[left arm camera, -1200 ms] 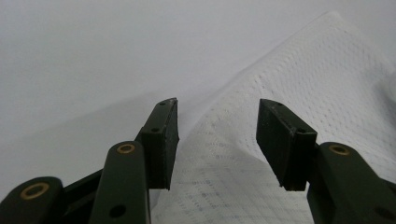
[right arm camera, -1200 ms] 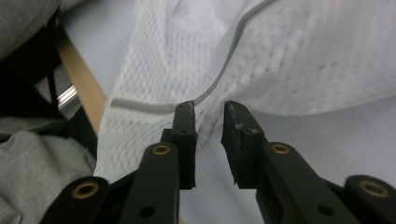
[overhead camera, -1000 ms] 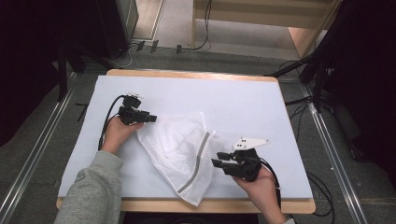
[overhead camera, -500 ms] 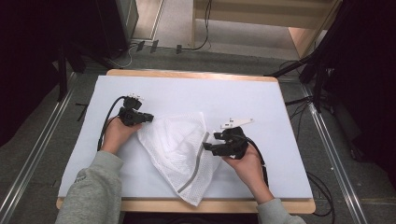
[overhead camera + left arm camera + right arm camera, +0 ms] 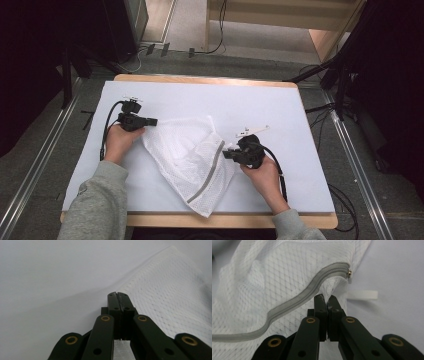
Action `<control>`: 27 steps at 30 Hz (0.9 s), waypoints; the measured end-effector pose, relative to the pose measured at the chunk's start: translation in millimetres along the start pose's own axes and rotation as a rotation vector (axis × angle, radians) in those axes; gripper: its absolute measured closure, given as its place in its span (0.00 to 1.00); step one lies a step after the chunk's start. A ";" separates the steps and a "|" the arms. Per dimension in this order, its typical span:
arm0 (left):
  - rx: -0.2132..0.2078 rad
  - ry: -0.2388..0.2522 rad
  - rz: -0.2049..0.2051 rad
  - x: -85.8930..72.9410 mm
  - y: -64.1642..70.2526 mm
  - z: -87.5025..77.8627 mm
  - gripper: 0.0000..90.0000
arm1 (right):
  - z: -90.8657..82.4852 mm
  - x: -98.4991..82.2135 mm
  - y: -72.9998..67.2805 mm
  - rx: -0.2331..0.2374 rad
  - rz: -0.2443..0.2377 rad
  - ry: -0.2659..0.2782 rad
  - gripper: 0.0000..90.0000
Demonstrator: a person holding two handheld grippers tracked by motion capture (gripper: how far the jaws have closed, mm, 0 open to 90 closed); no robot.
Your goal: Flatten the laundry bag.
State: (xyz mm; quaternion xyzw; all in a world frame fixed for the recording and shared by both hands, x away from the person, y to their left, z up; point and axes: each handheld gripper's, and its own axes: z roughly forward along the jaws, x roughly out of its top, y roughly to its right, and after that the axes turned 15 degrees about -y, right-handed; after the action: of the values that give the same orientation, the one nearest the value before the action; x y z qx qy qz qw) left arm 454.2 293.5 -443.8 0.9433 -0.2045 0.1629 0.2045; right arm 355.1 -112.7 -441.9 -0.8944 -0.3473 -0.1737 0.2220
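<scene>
A white mesh bag point(image 5: 192, 160) is spread on the white sheet point(image 5: 280, 110) that covers the tabletop, between the two hands and nearer the front edge than the back. One corner is drawn out toward the left edge, and another lies just short of the front edge. A grey zipper point(image 5: 210, 172) is seen running slantwise along the bag's right part.

The left gripper point(image 5: 150, 121) is held in the left hand point(image 5: 119, 141), toward the left edge, and is pointed rightward, along the tabletop. The forearm, in a grey sleeve point(image 5: 95, 205), is brought in from the front left corner. In the left gripper view the jaws are seen pressed together on the bag's edge point(image 5: 117, 291), with the mesh point(image 5: 165, 295) stretched away behind them.

The right gripper point(image 5: 227, 154) is held in the right hand point(image 5: 262, 175), right of the middle, and is pointed leftward at the bag. The wrist is angled up from the front edge. In the right gripper view the jaws are seen pinching a fold of mesh point(image 5: 327, 298) just below the zipper's end, where a small metal stop point(image 5: 349, 272) is seen. A white tab point(image 5: 363, 295) is seen lying flat on the sheet just beside the fold.
</scene>
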 end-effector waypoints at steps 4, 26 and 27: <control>0.004 0.043 -0.053 -3.7 -14.4 -10.2 1.00 | -7.6 -0.6 -2.7 0.001 0.001 0.018 1.00; -0.009 0.100 -0.131 -22.9 -33.3 -42.0 0.77 | -25.6 -17.4 -7.2 0.002 -0.023 0.046 0.77; -0.005 0.097 -0.128 -25.0 -31.5 -44.3 0.75 | -28.9 -16.1 -5.3 -0.002 -0.024 0.064 0.75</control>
State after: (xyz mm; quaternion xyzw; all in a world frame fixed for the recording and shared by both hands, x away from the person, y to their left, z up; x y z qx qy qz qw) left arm 437.0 347.8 -425.4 0.9450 -0.1340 0.1945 0.2264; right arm 335.6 -132.9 -423.6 -0.8844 -0.3505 -0.2050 0.2301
